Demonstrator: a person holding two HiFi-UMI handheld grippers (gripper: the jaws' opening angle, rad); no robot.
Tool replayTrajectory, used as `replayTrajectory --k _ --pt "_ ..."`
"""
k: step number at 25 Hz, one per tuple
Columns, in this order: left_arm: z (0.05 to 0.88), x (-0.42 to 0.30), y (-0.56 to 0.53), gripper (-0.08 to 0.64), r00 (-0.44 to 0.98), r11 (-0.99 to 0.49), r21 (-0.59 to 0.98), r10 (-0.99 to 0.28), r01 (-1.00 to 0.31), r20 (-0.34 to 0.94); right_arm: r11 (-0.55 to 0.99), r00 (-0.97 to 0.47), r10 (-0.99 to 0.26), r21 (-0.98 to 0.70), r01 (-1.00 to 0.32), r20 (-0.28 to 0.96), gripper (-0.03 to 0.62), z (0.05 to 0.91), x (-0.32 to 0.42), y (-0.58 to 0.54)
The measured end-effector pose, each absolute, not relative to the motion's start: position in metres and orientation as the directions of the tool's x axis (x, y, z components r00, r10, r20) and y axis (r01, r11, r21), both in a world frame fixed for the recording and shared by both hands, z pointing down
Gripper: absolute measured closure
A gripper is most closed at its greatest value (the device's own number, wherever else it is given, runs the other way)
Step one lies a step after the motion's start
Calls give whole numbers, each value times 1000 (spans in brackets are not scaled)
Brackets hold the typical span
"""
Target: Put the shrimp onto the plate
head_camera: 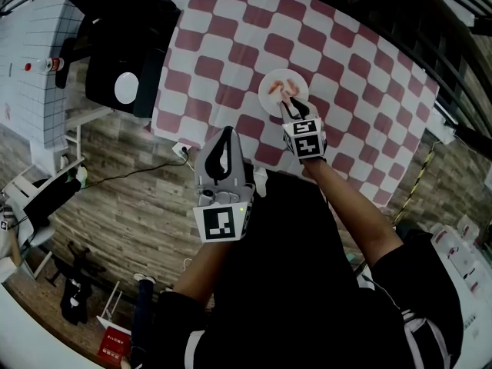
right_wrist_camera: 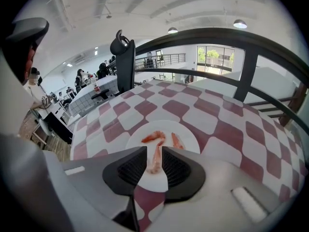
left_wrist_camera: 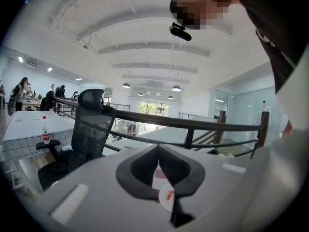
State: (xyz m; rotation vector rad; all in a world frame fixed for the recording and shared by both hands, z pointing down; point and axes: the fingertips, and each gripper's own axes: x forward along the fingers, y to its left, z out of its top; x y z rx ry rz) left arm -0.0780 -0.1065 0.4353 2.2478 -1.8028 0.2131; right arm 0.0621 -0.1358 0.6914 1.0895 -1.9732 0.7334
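A white plate [head_camera: 270, 97] [right_wrist_camera: 193, 135] sits on the red-and-white checked tablecloth [head_camera: 361, 75]. Two pink shrimp [right_wrist_camera: 153, 137] [right_wrist_camera: 177, 140] lie on it. A third shrimp [right_wrist_camera: 155, 159] lies between the jaws of my right gripper [head_camera: 286, 104] [right_wrist_camera: 154, 153], over the plate's near side. The jaws stand a little apart, and white plate shows on both sides of that shrimp. My left gripper [head_camera: 225, 131] [left_wrist_camera: 158, 150] hangs back off the table's near edge, shut and holding nothing.
A black office chair [head_camera: 123, 60] stands at the table's left corner, beside a white tiled counter [head_camera: 31, 60]. A power strip [head_camera: 181, 151] and cable lie on the wooden floor. A dark railing [right_wrist_camera: 251, 66] runs along the table's far side.
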Motion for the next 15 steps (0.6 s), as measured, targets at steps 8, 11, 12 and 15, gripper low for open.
replayTrajectory --k 8,11,12,15 --pt "409 -75 -103 552 257 -245 80 -941 -966 221 403 -369 -513 -162 -901 775 495 636 70 -125" --pt "397 -73 -101 552 284 -272 83 -936 -959 208 388 -374 -552 -167 -906 745 497 609 72 -120" --pt "393 -73 -101 552 294 -283 83 -936 -956 192 383 -376 -569 -168 -908 731 497 599 72 -119" --pt "389 -71 -99 552 326 -312 101 -929 -945 175 363 -379 -613 -179 -914 693 497 571 72 -117"
